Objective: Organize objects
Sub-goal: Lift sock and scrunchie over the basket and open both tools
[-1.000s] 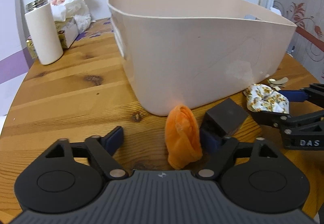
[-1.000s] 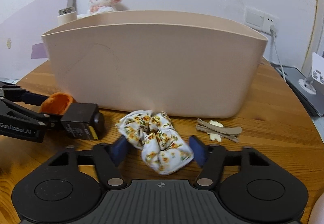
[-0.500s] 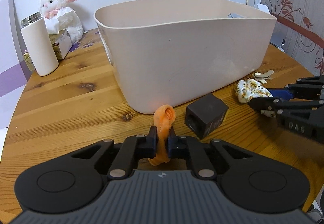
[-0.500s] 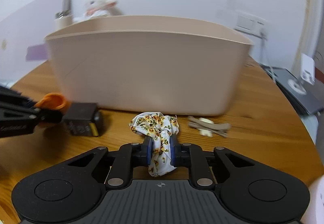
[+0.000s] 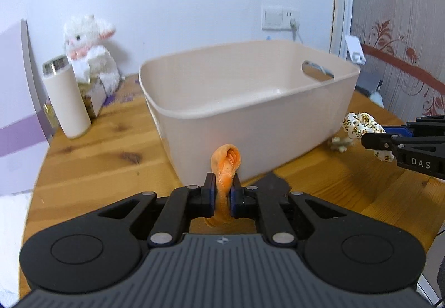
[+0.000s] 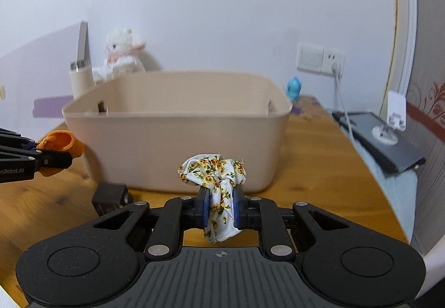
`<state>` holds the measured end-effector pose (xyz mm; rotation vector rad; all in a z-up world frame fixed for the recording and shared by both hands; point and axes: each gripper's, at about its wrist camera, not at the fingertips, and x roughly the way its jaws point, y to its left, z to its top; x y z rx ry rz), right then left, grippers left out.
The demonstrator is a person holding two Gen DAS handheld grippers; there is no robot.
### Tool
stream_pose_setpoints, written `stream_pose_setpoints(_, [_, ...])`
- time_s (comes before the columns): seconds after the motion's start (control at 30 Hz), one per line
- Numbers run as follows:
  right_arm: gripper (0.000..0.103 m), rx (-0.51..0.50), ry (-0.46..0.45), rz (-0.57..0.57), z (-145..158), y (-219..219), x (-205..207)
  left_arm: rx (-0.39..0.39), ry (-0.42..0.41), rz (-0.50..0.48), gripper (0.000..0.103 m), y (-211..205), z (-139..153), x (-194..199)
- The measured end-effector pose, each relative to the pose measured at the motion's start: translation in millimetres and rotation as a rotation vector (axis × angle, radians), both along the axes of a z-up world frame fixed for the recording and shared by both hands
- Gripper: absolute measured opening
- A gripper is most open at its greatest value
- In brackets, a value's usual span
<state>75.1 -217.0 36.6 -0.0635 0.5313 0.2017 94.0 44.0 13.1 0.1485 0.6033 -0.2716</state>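
Observation:
My left gripper point(image 5: 222, 185) is shut on an orange scrunchie point(image 5: 225, 162), lifted off the wooden table in front of a beige plastic bin point(image 5: 250, 124). My right gripper point(image 6: 221, 198) is shut on a white floral scrunchie point(image 6: 214, 169), also raised, before the same bin point(image 6: 178, 146). In the left wrist view the right gripper point(image 5: 370, 138) shows at the right edge with the floral scrunchie point(image 5: 358, 123). In the right wrist view the left gripper point(image 6: 64, 153) shows at the left edge with the orange scrunchie point(image 6: 59, 142). The bin looks empty inside.
A dark cube point(image 6: 111, 195) lies on the table near the bin's front. A small hair clip point(image 5: 339, 142) rests by the bin's right corner. A cream tumbler point(image 5: 66, 102), a tissue box and a white plush lamb point(image 5: 89, 49) stand at the back left. A tablet point(image 6: 381, 141) lies at the right.
Both grippers closed on their scrunchies, which lay on the table, and then rose with them. The bin's inside has come into view.

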Motion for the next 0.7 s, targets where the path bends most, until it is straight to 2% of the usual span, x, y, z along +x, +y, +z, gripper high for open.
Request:
stream_pose_setpoints(0.33, [0.016, 0.001, -0.100, -0.033, 44.4, -10.3, -0.4, -0.005, -0.094, 0.018, 0.012, -3.3, 43.5, -0.4])
stream_pose_setpoints(0.57, [0.016, 0.020, -0.151, -0.044, 68.4, -12.7, 21.2, -0.018, -0.142, 0.034, 0.012, -12.1, 71.6, 16.9])
stream_pose_setpoints(0.7, [0.016, 0.049, -0.143, -0.037, 73.8, -13.8, 36.0, -0.025, -0.153, 0.039, 0.012, -18.9, 82.6, 35.0])
